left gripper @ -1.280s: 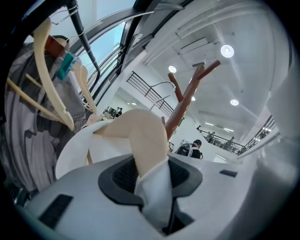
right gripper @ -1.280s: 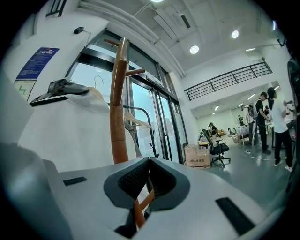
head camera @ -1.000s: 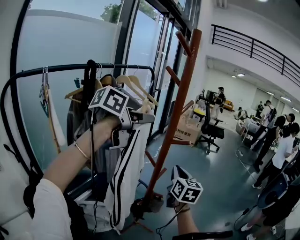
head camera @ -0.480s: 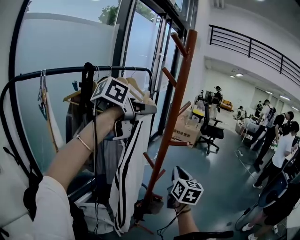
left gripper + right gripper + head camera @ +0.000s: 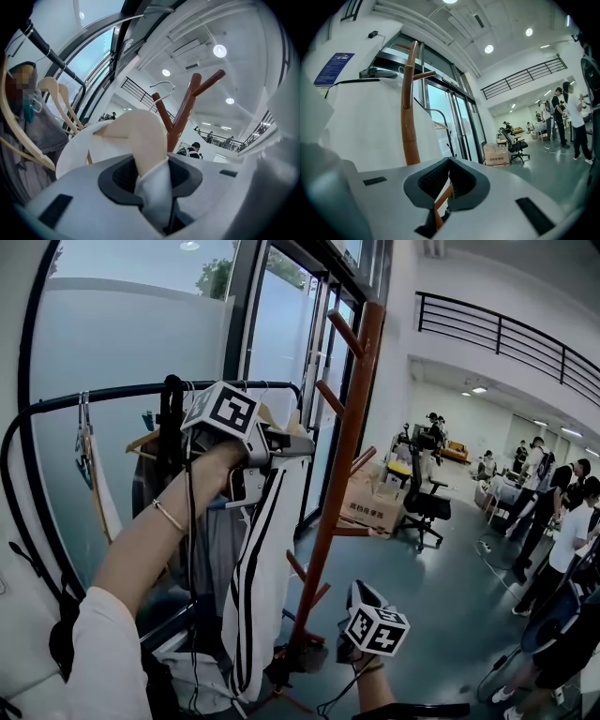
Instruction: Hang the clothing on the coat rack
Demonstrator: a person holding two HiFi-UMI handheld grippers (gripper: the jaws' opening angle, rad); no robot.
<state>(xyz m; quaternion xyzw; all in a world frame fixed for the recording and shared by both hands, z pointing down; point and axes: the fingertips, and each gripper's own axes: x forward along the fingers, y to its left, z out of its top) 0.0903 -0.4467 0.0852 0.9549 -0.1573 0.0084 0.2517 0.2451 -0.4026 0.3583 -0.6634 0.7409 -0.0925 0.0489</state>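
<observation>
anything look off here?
Nothing broken or spilled. One oddity: the left gripper has its jaws shut on the wooden hanger with a fold of the white striped garment pinched in too. The hanger's hook is in free air, not yet on the coat rack.

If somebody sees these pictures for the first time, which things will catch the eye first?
The left gripper, high at the left of the head view, is clamped on a wooden hanger carrying a white garment with black stripes, in front of a black clothes rail. Just right of it stands the tall brown coat rack, its visible pegs bare, with the right gripper low by its foot.
</observation>
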